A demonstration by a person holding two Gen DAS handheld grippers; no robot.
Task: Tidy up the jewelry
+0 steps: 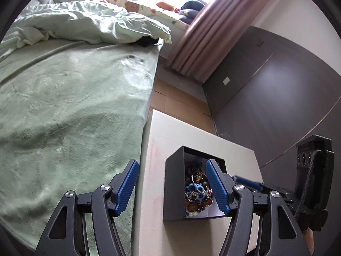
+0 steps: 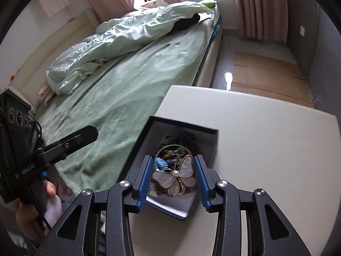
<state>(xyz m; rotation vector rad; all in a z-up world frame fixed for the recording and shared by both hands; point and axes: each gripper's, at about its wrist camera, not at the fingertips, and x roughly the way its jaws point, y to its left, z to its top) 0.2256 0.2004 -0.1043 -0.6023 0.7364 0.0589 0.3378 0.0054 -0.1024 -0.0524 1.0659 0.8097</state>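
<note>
A: Status? Biggest first.

B: Bed [image 2: 132, 81] along left edge of white table [image 2: 266, 149]. Black box [image 1: 173, 183] near table's left edge, close to near end, open top, packed w/ jumbled jewelry [image 1: 197, 192]: beads, chains, blue bits. Nothing laid out on table surface yet.

A: Grippers?

B: Right gripper [image 2: 173, 176] clamped on butterfly piece [image 2: 177, 177], pads pressing both wing sides, held just above box opening. Left gripper [image 1: 171, 185] wide apart, nothing between pads; right pad hangs over box, left pad over bed edge.

A: Butterfly orientation?

B: Pearly wings, gold rim, small pearl at centre. Flat face toward right wrist cam. Long axis across wingspan, tilted: lower-left wing tip to upper-right. Thin gold hoop [image 2: 170, 151] behind it, prob. attached, can't confirm.

A: Progress?

B: Early, by the look. One item lifted out, rest still a tangle in box. Left: place butterfly somewhere, then sort remaining pile piece by piece. No sorting tray or dest. in view.
</note>
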